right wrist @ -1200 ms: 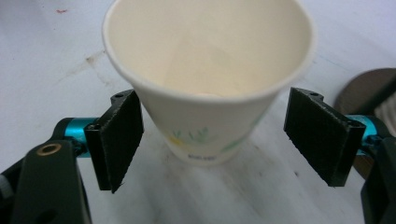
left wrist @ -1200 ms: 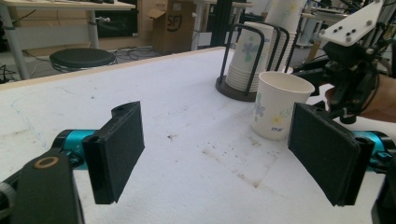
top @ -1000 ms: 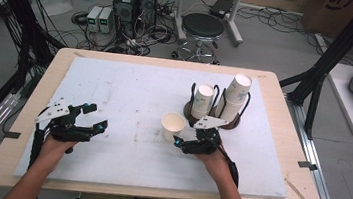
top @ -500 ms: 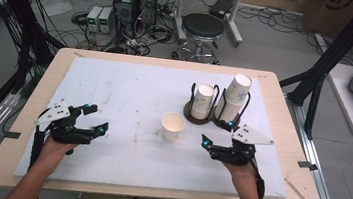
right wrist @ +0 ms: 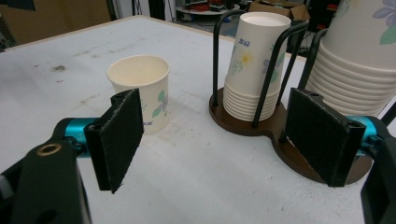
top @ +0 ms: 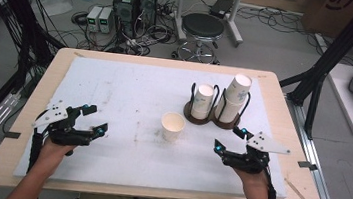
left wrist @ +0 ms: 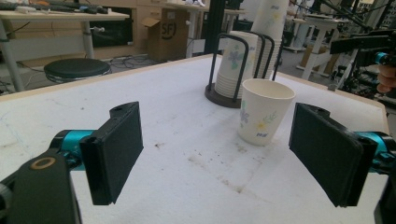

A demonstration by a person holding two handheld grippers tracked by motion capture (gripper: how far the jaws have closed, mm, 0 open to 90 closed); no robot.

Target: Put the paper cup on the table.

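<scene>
A single flowered paper cup (top: 172, 125) (left wrist: 264, 112) (right wrist: 140, 95) stands upright alone on the white mat. Behind it to the right a brown wire cup holder (top: 190, 115) (right wrist: 243, 123) carries a short stack of cups (top: 203, 100) (right wrist: 252, 65) and a taller stack (top: 235, 96) (right wrist: 355, 60). My right gripper (top: 230, 139) (right wrist: 215, 135) is open and empty, in front of the holder and right of the cup. My left gripper (top: 95, 119) (left wrist: 217, 154) hovers open at the mat's left side, far from the cup; its jaws have just been closing a little with nothing between them.
The white mat (top: 130, 89) covers most of the wooden table (top: 282, 121). Beyond the table's far edge stand a black stool (top: 203, 27) and electronics boxes (top: 135, 4) on the floor. A black frame post (top: 330, 56) rises at the right.
My right gripper has drawn back to the right from beside the single cup, which stays standing on the mat. The left hand has hardly moved.
</scene>
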